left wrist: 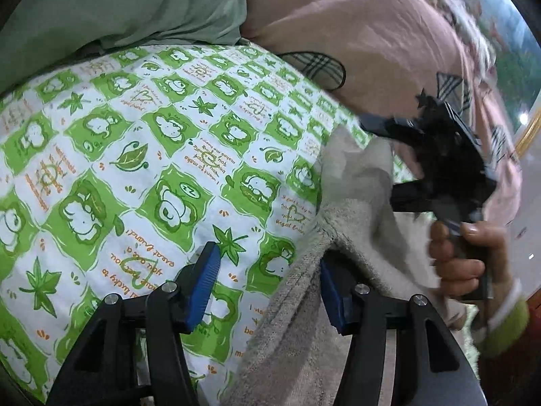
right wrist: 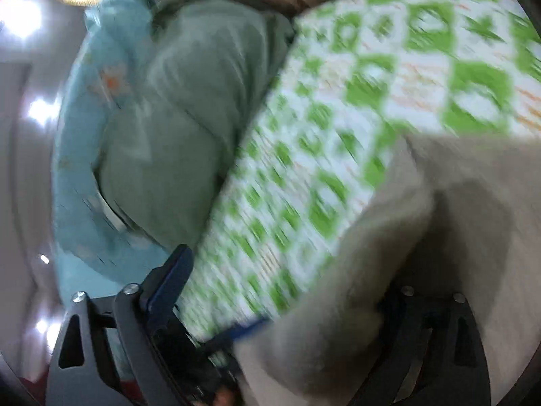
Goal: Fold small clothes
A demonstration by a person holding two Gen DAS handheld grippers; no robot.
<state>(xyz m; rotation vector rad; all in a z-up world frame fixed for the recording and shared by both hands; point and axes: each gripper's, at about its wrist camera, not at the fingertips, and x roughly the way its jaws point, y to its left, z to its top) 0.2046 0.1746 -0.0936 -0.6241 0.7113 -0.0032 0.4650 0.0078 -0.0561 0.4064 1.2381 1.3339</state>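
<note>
A small beige fleecy garment (left wrist: 351, 203) lies bunched on the green-and-white patterned bedsheet (left wrist: 135, 135). My left gripper (left wrist: 267, 280) is open; the garment's edge drapes over its right blue pad (left wrist: 333, 291), and the left pad (left wrist: 203, 284) is bare. My right gripper, black and blurred, shows in the left wrist view (left wrist: 375, 128), held by a hand (left wrist: 470, 257) above the garment's far end. In the blurred right wrist view the garment (right wrist: 405, 237) covers the right finger of my right gripper (right wrist: 280, 291); its left finger (right wrist: 169, 280) stands wide apart.
A sage green cloth (left wrist: 118, 10) and a pink quilt with plaid patches (left wrist: 355, 23) lie at the far side of the bed. A light blue floral cloth (right wrist: 81, 135) lies left of the green cloth (right wrist: 189, 101). A floor edge shows at the right.
</note>
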